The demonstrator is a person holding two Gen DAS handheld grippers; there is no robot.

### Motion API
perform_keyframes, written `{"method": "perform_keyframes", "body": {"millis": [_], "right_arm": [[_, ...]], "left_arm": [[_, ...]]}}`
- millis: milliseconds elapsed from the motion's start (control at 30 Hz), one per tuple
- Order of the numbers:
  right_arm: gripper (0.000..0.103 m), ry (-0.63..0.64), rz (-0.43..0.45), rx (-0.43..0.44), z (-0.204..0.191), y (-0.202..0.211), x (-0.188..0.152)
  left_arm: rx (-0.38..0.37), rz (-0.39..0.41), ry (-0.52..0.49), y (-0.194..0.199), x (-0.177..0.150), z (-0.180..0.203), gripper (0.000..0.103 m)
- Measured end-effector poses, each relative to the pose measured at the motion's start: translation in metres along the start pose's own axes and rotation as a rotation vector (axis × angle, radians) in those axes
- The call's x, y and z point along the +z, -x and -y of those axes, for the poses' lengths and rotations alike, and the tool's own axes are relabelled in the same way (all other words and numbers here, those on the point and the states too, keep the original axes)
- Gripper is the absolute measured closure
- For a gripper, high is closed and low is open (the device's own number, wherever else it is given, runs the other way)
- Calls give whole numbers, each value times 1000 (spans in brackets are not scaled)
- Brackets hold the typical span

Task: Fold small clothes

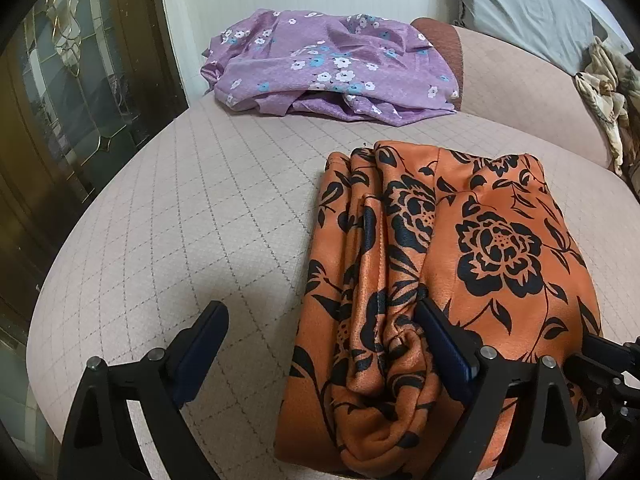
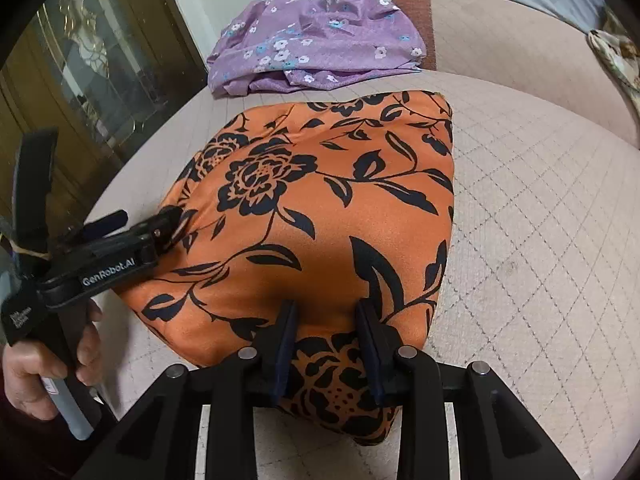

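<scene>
Left gripper point(image 1: 320, 334) sits wide open, one finger resting on the folded orange floral garment point(image 1: 452, 276) on the pinkish quilted bed point(image 1: 192, 216). Right gripper point(image 2: 326, 336) is pinching its near edge, I think. Purple floral cloth point(image 2: 316, 44) lies crumpled behind.

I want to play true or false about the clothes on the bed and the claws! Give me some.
1. The orange cloth with black flowers is folded into a bundle. True.
2. The purple flowered cloth lies on top of the orange one. False: it lies apart, farther back on the bed cover.
3. The left claw is wide open. True.
4. The right claw is over the purple cloth. False: it is at the orange bundle's near edge, fabric between its fingers.
5. The purple cloth is neatly folded. False: it is crumpled.
</scene>
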State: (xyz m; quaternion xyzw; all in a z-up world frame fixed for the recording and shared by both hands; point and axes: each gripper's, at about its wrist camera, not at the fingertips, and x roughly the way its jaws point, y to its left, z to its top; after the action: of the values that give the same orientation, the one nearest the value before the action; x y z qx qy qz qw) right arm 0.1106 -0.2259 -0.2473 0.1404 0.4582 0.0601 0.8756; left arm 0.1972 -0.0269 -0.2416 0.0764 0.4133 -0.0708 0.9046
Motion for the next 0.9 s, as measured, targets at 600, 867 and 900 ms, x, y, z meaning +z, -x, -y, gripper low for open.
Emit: {"method": "perform_keyframes", "body": {"millis": [600, 867, 900], "right_arm": [[46, -97, 50, 37, 13, 40, -3], [48, -83, -27, 12, 10, 23, -8], [48, -100, -26, 28, 14, 26, -6]], "left_arm": [[23, 12, -8, 7, 0, 1, 9], [-14, 17, -34, 16, 4, -4, 9], [-23, 28, -37, 21, 6, -8, 9]]}}
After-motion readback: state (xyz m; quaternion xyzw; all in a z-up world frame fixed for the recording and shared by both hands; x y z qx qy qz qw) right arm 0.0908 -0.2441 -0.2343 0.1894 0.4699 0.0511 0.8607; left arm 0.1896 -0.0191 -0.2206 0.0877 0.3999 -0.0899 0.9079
